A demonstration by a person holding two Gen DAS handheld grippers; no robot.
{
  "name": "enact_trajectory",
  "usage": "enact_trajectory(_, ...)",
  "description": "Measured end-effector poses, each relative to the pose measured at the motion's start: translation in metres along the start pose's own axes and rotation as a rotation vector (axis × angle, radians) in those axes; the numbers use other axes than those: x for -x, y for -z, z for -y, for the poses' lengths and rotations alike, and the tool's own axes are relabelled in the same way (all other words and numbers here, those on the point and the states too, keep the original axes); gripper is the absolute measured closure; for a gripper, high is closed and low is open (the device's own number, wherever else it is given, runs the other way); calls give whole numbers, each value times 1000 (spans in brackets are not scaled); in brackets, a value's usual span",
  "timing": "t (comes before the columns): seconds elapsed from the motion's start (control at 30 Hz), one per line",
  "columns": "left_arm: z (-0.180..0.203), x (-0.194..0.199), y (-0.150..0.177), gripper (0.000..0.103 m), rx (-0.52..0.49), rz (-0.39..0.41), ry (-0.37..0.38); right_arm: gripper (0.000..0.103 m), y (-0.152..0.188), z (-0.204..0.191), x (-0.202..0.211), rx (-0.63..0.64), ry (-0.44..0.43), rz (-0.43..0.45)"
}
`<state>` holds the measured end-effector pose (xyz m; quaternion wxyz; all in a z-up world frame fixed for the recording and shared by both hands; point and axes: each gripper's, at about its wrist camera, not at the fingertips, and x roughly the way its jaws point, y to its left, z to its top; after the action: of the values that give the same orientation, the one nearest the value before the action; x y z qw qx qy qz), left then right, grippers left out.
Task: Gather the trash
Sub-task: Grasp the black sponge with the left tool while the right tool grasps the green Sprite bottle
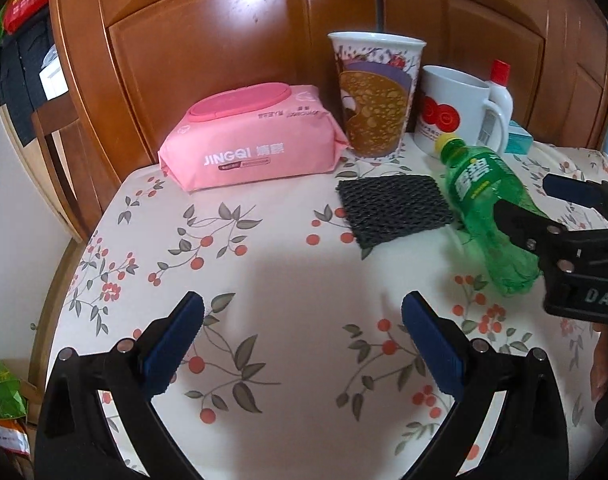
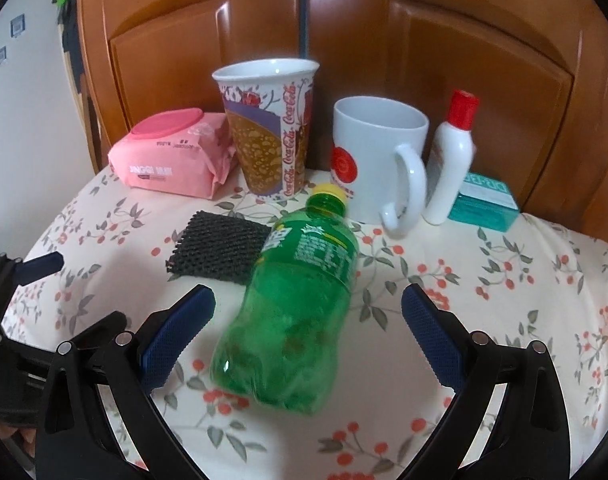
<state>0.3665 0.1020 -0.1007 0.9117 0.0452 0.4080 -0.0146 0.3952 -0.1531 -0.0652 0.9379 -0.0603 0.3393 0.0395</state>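
My right claw (image 2: 307, 312) is spread wide, its blue pads on either side of the green bottle (image 2: 296, 312) and touching neither flank as far as I can tell. The bottle lies on its side on the flowered counter (image 2: 503, 300), yellow cap toward the back and base toward me, and looks empty. So I judge I am at the approach for the first pickup: bottle framed, not yet gripped.

My left claw (image 1: 304, 328) is also released and holds nothing, hovering over bare cloth well to the left of the bottle.

Next I should ease the right claw forward until the pads sit around the belly, then squeeze gently, since thin plastic may buckle or roll.

Just beside the bottle's shoulder lies a black mesh pad (image 2: 220, 248), probably trash too. Behind stand a paper cup (image 2: 272, 128), a white mug (image 2: 375, 152), a pink wipes pack (image 2: 172, 156).
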Motion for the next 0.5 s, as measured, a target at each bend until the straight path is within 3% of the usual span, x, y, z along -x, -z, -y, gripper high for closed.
enact_trajectory(0.3, 1, -5, -2, 5, -1, 0, 7, 9, -5, -1, -19, -4, 18, -15)
enact_trajectory(0.37, 1, -6, -2, 5, 0, -1, 10, 20, -5, -1, -22, 5, 27, -27)
enact_trajectory(0.5, 1, -8, -2, 5, 3, -2, 13, 30, -3, -1, -28, 15, 30, -50)
